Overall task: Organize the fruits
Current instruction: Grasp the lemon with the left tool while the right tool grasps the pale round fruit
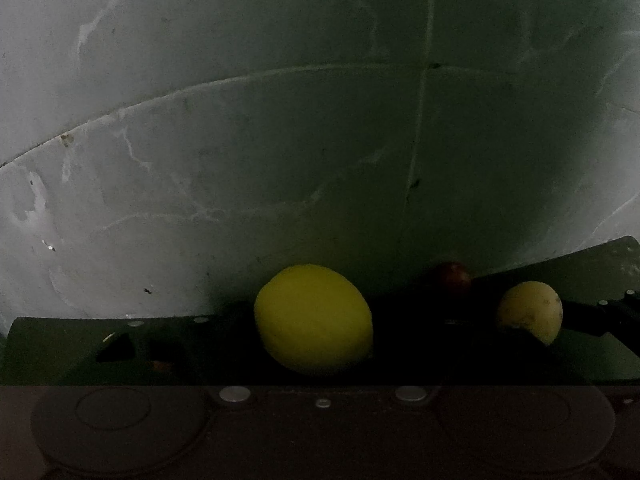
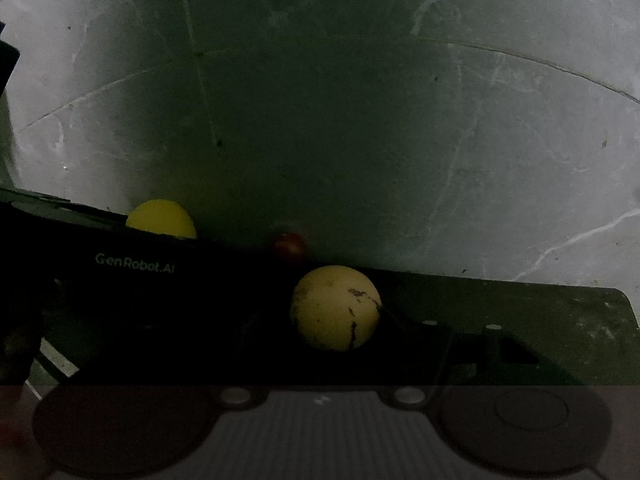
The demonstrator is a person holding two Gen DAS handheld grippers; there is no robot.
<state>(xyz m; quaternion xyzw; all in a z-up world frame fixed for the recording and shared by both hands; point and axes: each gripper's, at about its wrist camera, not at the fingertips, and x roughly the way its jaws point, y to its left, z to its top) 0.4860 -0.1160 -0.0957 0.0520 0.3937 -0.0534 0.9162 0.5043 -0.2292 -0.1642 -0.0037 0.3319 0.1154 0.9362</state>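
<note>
Both views look down at a grey tiled floor point(image 1: 200, 160), dim light. Left gripper point(image 1: 316, 360) looks clamped on a bright yellow lemon point(image 1: 314, 320); right gripper point(image 2: 340, 344) likewise on a paler, blemished yellow fruit point(image 2: 336, 314), though its fingers are lost in shadow. Small red fruit point(image 2: 290, 246) sits beyond, between them. Judged mid-carry; next needs a container, none visible. Readable: "GenRobot.AI" point(image 2: 135, 263).

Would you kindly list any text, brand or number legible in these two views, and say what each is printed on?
"GenRobot.AI": pale lettering on the dark body of the left gripper, seen in the right wrist view.
No other text is legible; the lemon, the pale speckled fruit and the floor carry none.
</note>
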